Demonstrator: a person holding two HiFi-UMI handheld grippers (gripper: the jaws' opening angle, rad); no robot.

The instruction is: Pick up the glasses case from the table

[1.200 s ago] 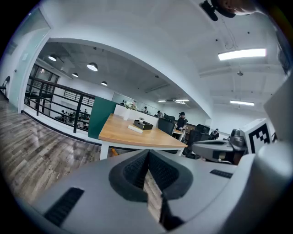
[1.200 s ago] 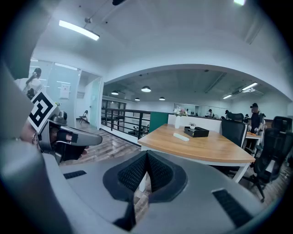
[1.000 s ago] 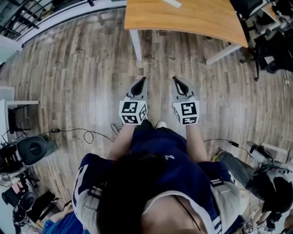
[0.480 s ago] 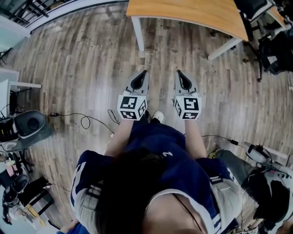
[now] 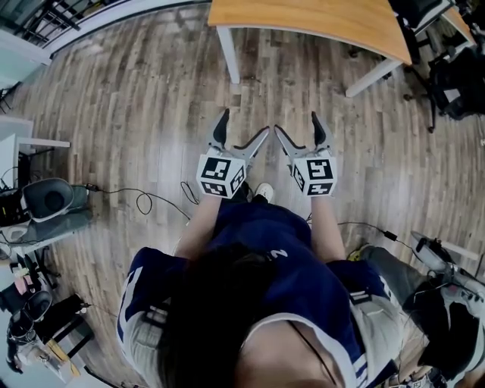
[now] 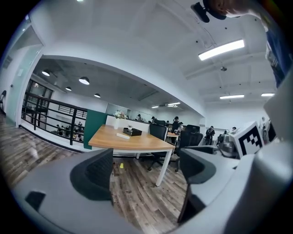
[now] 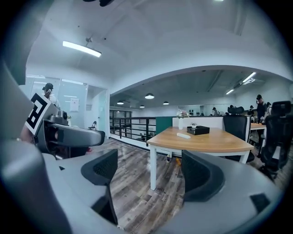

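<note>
Your left gripper (image 5: 245, 121) is released: its two grey jaws have just been opening and now stand wide apart, with nothing between them. Your right gripper (image 5: 295, 121) is released too, its jaws likewise just opened and spread, and it grasps nothing. You hold the pair side by side in front of your body, the black-and-white marker cubes toward you. The inner jaw tips of the two grippers come close to each other without touching.

Both grippers hang over the grey-brown wood-plank floor (image 5: 136, 114) and point toward the curved light-wood table with white legs (image 5: 303, 23), which stands well apart from them.

The small white oblong glasses case (image 6: 123, 136) lies flat on that tabletop, untouched. In the right gripper view it sits just beside a low black box (image 7: 200, 130), on the side nearer you. A white vase of pale flowers (image 7: 180, 119) stands behind them at the table's far edge. The case is too small in either gripper view to show any detail.

Black office chairs (image 6: 158, 131) stand beyond the table, and a thin black cable (image 5: 140, 201) trails across the floor to your left.
</note>
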